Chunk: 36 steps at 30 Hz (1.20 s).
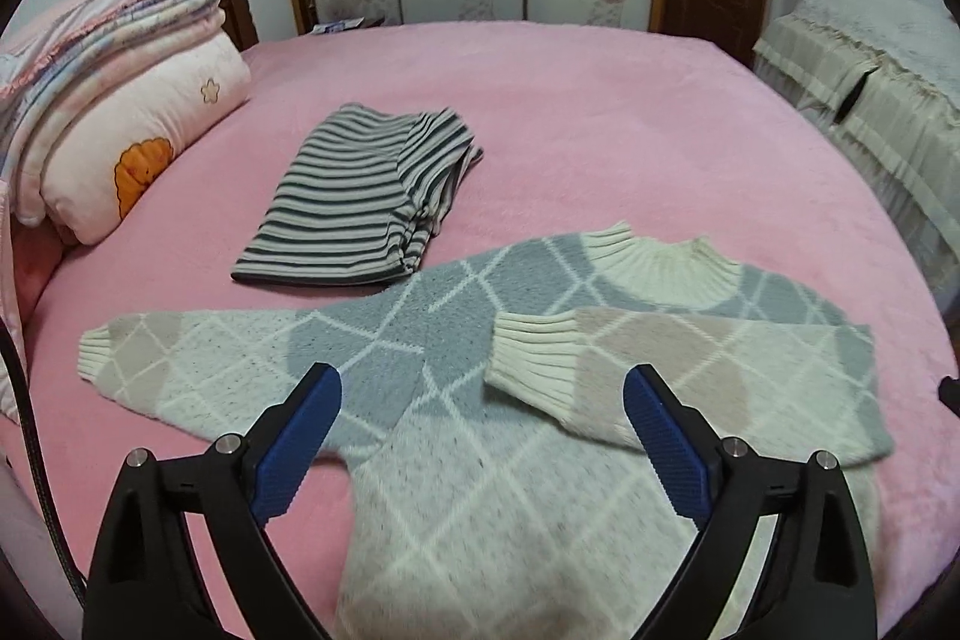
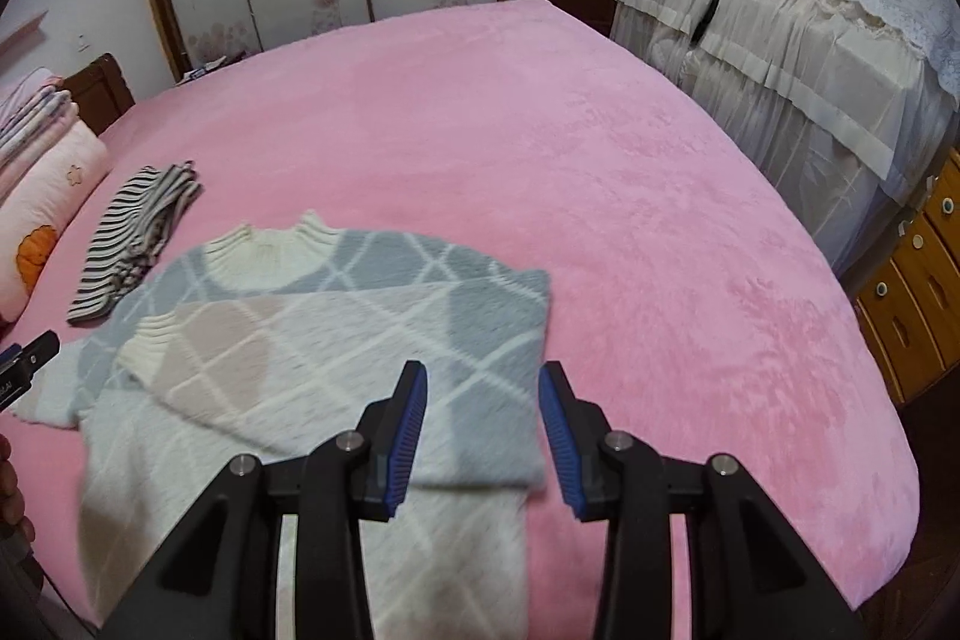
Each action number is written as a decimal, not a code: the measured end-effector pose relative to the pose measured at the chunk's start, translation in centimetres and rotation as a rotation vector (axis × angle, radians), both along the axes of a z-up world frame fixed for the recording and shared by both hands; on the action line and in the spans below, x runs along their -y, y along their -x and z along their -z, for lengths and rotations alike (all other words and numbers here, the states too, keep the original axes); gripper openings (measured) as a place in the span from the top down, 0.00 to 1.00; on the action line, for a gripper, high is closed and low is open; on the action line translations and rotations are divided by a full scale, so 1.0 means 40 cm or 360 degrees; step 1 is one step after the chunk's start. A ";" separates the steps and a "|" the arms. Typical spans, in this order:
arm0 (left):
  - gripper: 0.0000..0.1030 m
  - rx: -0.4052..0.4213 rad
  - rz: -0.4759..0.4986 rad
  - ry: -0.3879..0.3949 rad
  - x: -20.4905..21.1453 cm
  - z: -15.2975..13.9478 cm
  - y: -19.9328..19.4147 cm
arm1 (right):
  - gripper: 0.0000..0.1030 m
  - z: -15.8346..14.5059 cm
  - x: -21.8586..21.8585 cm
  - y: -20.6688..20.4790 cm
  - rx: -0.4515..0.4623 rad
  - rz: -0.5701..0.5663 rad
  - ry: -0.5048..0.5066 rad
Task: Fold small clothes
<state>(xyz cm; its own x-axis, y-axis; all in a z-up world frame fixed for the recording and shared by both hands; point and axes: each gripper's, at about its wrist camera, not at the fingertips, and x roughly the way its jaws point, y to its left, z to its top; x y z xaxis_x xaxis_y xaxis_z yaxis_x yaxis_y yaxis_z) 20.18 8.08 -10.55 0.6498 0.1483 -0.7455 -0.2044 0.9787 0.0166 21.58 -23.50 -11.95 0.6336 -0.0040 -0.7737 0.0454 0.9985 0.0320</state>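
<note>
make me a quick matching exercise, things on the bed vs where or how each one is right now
Things:
1. striped garment
2. diamond-pattern sweater
3. sweater's right sleeve
4. pillow with orange print

States:
A. folded across the sweater's chest
B. at the bed's left edge, under stacked blankets
C. folded, beyond the sweater
D. spread flat, nearest the fingers

Pairs: 1-C, 2-D, 3-A, 4-B

Both wrist views downward, sharing sweater (image 1: 480, 460)

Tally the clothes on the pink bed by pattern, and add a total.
Diamond-pattern sweater: 1
Striped garment, folded: 1
Total: 2
</note>
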 end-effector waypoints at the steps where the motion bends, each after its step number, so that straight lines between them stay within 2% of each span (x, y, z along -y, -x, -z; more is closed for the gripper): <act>1: 0.08 0.0026 0.0011 0.0024 0.004 -0.016 0.019 | 0.62 -0.010 -0.009 0.014 0.0007 -0.0005 -0.0002; 5: 0.08 0.0133 0.0049 0.0142 0.011 -0.070 0.096 | 0.62 -0.048 -0.040 0.072 0.0031 -0.0035 -0.0063; 8: 0.08 0.0152 0.0083 0.0148 0.031 -0.099 0.141 | 0.62 -0.074 -0.065 0.107 0.0057 -0.0043 -0.0078; 21: 0.08 0.0092 0.0060 0.0188 0.041 -0.161 0.264 | 0.62 -0.128 -0.135 0.213 0.0071 -0.0042 -0.0126; 24: 0.08 0.0107 0.0062 0.0164 0.036 -0.172 0.292 | 0.62 -0.137 -0.146 0.238 0.0080 -0.0038 -0.0136; 27: 0.01 0.0119 0.0063 0.0124 0.035 -0.182 0.323 | 0.62 -0.144 -0.162 0.260 0.0092 -0.0042 -0.0140; 36: 0.01 0.0091 0.0181 0.0195 0.018 -0.202 0.385 | 0.62 -0.149 -0.242 0.309 0.0092 -0.0086 -0.0118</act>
